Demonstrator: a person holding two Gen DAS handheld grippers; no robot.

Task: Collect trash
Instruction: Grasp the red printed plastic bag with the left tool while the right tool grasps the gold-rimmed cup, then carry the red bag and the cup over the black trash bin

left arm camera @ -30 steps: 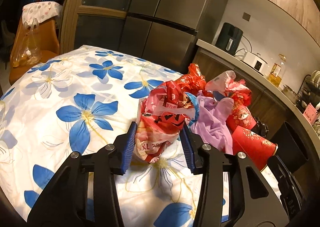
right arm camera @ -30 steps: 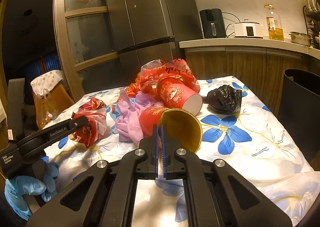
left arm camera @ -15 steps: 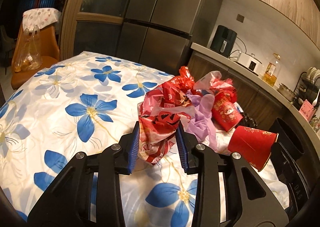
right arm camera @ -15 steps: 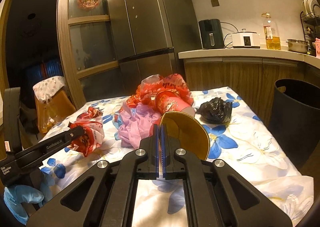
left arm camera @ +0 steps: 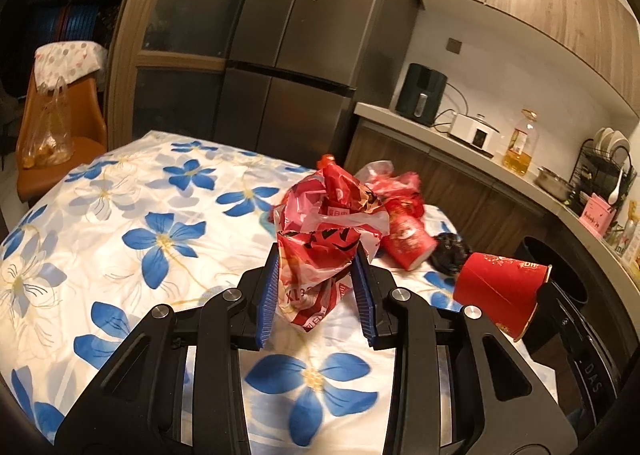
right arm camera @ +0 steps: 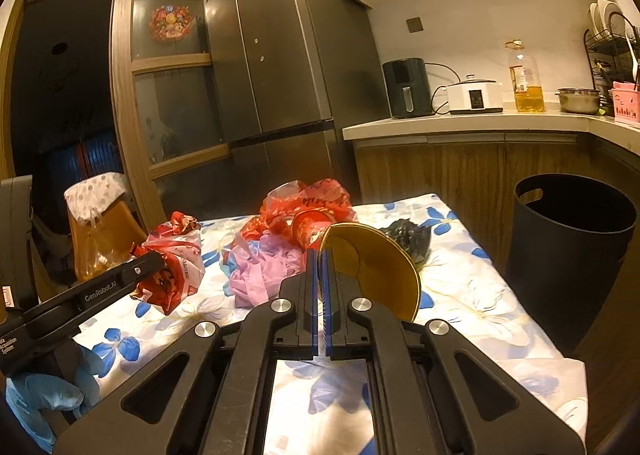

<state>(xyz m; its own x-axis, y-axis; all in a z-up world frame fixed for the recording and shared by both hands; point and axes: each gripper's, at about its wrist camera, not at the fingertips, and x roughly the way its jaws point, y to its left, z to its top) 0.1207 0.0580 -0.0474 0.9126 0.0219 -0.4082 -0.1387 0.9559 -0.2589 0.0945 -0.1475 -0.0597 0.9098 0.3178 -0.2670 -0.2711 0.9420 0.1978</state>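
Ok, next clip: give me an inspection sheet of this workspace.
Surface: floral tablecloth.
Job's things: crumpled red wrapper and red cup, both gripped; bin beside the table.
Clutter: second red cup, purple bag, black bag.
Grippers: left gripper has just closed on the wrapper; right gripper pinches the cup's rim.
Cables: cord behind the cooker.
Surroundings: fridge, counter, chair.

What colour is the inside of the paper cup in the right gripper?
Gold inside the paper cup; the right wrist view shows it best.
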